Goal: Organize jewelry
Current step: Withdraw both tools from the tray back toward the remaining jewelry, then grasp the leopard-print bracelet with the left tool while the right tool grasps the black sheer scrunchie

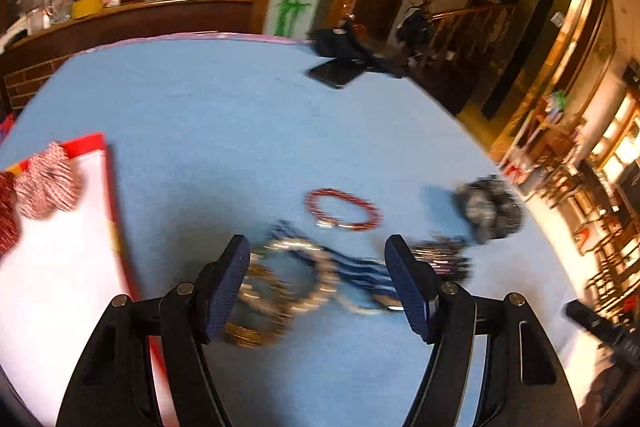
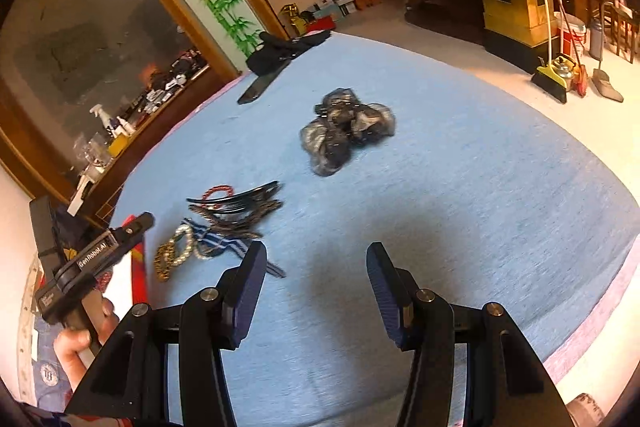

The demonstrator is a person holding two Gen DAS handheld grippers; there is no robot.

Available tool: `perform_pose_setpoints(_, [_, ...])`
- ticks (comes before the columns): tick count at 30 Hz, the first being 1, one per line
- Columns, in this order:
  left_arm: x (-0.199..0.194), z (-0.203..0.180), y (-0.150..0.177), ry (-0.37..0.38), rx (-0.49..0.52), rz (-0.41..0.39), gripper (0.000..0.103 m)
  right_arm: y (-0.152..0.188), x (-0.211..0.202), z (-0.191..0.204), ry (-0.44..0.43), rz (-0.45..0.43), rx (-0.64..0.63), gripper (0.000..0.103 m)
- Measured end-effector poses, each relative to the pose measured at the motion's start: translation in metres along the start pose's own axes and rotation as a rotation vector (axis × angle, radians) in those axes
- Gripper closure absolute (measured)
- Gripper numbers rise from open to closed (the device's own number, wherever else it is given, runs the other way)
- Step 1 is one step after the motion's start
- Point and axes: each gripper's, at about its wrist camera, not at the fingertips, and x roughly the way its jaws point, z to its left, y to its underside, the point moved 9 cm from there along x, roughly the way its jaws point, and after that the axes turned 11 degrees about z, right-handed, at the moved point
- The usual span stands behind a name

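Left gripper low centre of left wrist view, fingers spread wide, grasping nothing, hovering over pile of bangles on blue tabletop. Bangles beaded, gold and silver, blurred, overlapping a blue-white striped ribbon between the fingers. Red bracelet just above the pile, centre frame, lying flat, apart from the fingers. Dark hairbands right of the right finger, blurred. Black scrunchie further right, near tabletop edge. Red-rimmed white box at left edge, red-white striped bows at its upper left. Phone upper centre, at far tabletop edge.

Right gripper low centre of right wrist view, fingers released, wide apart, bare tabletop between them. Bangles left of centre, ribbon beside them, hairbands above, red bracelet partly behind hairbands. Scrunchie upper centre, well apart from the pile. Left gripper at left edge, near the bangles, held by hand lower left. Phone upper left of centre.
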Motion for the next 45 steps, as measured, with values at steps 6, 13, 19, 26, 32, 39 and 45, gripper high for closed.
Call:
perform_pose_setpoints(6, [0.005, 0.050, 0.003, -0.014, -0.072, 0.091, 0.035, -0.017, 0.006, -0.017, 0.013, -0.017, 0.052, 0.047])
perform_pose_setpoints(13, [0.038, 0.058, 0.020, -0.093, -0.043, 0.208, 0.074, -0.020, 0.018, -0.001, -0.007, -0.014, 0.044, 0.047])
perform_pose_setpoints(19, [0.038, 0.052, 0.021, -0.117, 0.006, 0.188, 0.076, -0.023, 0.014, 0.005, 0.020, -0.021, 0.016, 0.047])
perform_pose_setpoints(26, [0.015, 0.040, 0.014, -0.072, 0.016, 0.099, 0.098, -0.051, 0.009, -0.015, 0.077, -0.053, 0.037, 0.044])
perform_pose_setpoints(32, [-0.013, 0.022, 0.006, 0.071, 0.009, 0.000, 0.098, -0.097, 0.031, -0.027, 0.084, -0.047, 0.083, 0.032])
perform_pose_setpoints(39, [-0.021, -0.003, 0.007, 0.122, 0.043, -0.029, 0.098, -0.133, 0.091, -0.028, 0.142, -0.013, 0.113, 0.028])
perform_pose_setpoints(45, [-0.013, -0.010, 0.009, 0.113, 0.040, -0.020, 0.098, -0.126, 0.125, -0.029, 0.220, 0.030, 0.083, 0.055])
